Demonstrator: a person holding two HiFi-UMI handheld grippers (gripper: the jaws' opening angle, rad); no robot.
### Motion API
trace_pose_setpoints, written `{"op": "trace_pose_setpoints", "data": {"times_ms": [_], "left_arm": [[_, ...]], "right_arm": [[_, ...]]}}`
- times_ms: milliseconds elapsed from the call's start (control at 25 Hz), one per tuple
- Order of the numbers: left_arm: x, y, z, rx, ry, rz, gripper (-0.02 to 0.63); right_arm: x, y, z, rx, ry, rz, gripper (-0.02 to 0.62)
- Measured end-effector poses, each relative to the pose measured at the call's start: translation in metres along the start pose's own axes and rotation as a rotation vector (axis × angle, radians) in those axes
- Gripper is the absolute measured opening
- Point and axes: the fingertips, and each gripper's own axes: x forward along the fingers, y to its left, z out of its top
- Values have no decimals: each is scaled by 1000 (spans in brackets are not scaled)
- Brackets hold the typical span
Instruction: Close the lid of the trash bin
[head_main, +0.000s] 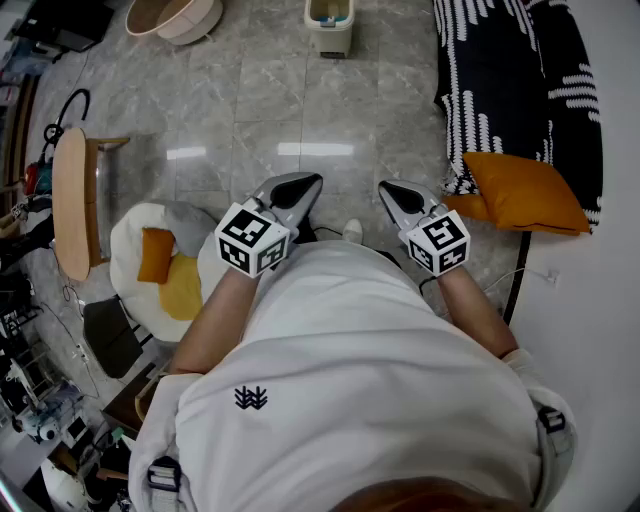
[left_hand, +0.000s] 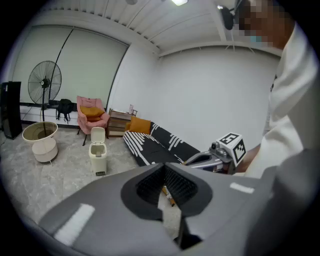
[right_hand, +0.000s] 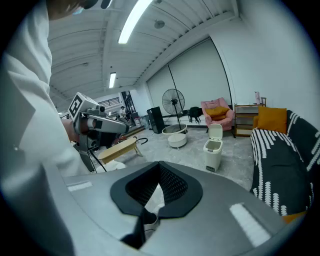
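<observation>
head view: a person in a white shirt holds both tools out over the grey marble-tiled floor. the left claw and the right claw point forward side by side with a gap between them, and each tapers to a closed tip. the cream trash bin stands at the top edge of the view, its top open, well apart from both claws. a sofa under a black-and-white patterned throw runs down the right side, with an orange cushion on its near end. a low wooden bench and a white floor cushion are on the left. left gripper view: the left claw has its jaws pressed together at the tip with nothing between them. beyond it the trash bin stands on the floor just off the end of the sofa, its lid upright. a pedestal fan and a pink armchair stand behind it. right gripper view: the right claw is likewise closed on nothing. the trash bin stands well ahead on the floor with the lid raised, between the sofa and a pair of stacked round basins.
</observation>
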Motion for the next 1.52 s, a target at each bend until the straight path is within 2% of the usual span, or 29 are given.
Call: {"op": "trace_pose_setpoints", "data": {"times_ms": [200, 400, 680, 880, 1160, 1320, 1520], "left_arm": [[9, 32, 13, 23, -11, -12, 57], [20, 88, 32, 0, -32, -62, 57], [21, 185, 89, 24, -55, -137, 57], [15, 255, 104, 27, -40, -184, 57], [19, 323, 127, -20, -94, -127, 57], [28, 364, 141, -46, -104, -84, 57], [50, 419, 163, -67, -93, -12, 57]], "right_arm": [[30, -17, 13, -2, 3, -18, 0], [77, -34, 42, -2, 16, -56, 0], [166, -64, 111, 27, 19, -138, 7], [234, -75, 159, -20, 27, -164, 32], [292, -102, 203, -63, 45, -157, 37], [330, -146, 227, -39, 52, -150, 37], [386, -226, 269, -9, 33, -146, 37]]}}
